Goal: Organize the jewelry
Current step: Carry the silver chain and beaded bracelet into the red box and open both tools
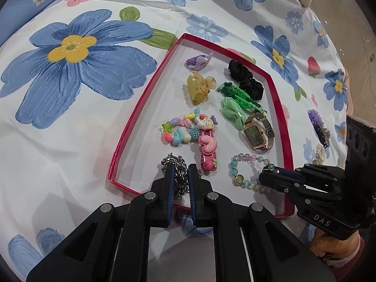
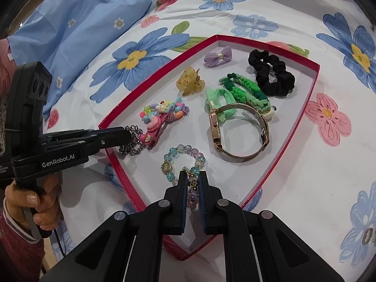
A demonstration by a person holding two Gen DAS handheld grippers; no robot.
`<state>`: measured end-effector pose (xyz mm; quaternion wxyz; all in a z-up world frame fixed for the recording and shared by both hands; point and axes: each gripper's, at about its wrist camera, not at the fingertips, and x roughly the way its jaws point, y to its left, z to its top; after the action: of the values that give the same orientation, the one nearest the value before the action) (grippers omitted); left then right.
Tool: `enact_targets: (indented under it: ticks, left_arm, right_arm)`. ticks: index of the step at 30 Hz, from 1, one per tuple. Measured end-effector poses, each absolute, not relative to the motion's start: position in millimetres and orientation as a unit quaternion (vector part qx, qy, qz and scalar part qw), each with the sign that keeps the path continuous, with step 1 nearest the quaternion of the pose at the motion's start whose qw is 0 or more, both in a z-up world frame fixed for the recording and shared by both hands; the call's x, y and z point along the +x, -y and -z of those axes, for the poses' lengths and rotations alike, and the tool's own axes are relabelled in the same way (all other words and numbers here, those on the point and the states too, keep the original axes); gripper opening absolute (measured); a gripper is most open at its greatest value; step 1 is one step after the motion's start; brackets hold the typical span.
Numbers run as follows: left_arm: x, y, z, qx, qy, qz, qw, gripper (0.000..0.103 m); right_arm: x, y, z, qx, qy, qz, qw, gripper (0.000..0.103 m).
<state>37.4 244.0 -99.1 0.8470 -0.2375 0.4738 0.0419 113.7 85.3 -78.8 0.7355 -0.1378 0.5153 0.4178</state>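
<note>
A shallow red tray lies on a flowered bedsheet and holds the jewelry. My left gripper is shut on a silver chain at the tray's near left corner. My right gripper is shut on a pastel glass bead bracelet, which rests on the tray floor near the front. A gold watch lies just beyond it. A pink hair clip sits between chain and bracelet.
Farther into the tray lie a colourful bead bracelet, a yellow claw clip, green braided bands, a black scrunchie and a purple bow. Outside it lie a purple piece, pearls and a blue pillow.
</note>
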Motion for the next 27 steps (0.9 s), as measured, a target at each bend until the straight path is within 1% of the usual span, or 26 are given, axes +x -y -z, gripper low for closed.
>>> enact_targets:
  ticks: [4,7,15,16,17,19,21,22,27]
  left_arm:
    - [37.8,-243.3,98.7,-0.239,-0.474,-0.042,0.846,0.009]
    - [38.1,-242.4,98.8,-0.240,-0.475,-0.041,0.846,0.011]
    - [37.9,-241.0,96.0,-0.236,-0.475,-0.035,0.847,0.023]
    - [36.7,-241.6,95.0,-0.239,-0.473,-0.035,0.847,0.027]
    - [36.5,-241.9,94.0,-0.241,-0.472,-0.035,0.847,0.031]
    - [35.5,-242.9,91.4,-0.245,-0.468,-0.036,0.848,0.036]
    - [34.6,-243.5,89.9,-0.248,-0.466,-0.035,0.848,0.039]
    - [33.2,-244.2,89.0,-0.250,-0.465,-0.034,0.849,0.039]
    - [27.7,-245.9,82.0,-0.260,-0.456,-0.035,0.851,0.043]
  right_arm:
    - [114.9,-86.2,79.2,-0.139,-0.517,-0.418,0.734,0.010]
    - [115.3,-86.4,79.2,-0.138,-0.518,-0.418,0.734,0.010]
    - [114.9,-87.0,78.4,-0.140,-0.518,-0.416,0.734,0.012]
    - [115.0,-86.4,78.0,-0.137,-0.518,-0.417,0.734,0.012]
    - [115.0,-85.9,77.8,-0.135,-0.518,-0.417,0.734,0.014]
    - [115.3,-84.2,76.2,-0.127,-0.518,-0.420,0.734,0.019]
    - [114.7,-83.1,74.0,-0.125,-0.514,-0.419,0.738,0.027]
    - [114.6,-82.1,72.6,-0.124,-0.512,-0.417,0.741,0.029]
    - [113.2,-77.0,65.4,-0.113,-0.503,-0.421,0.746,0.030]
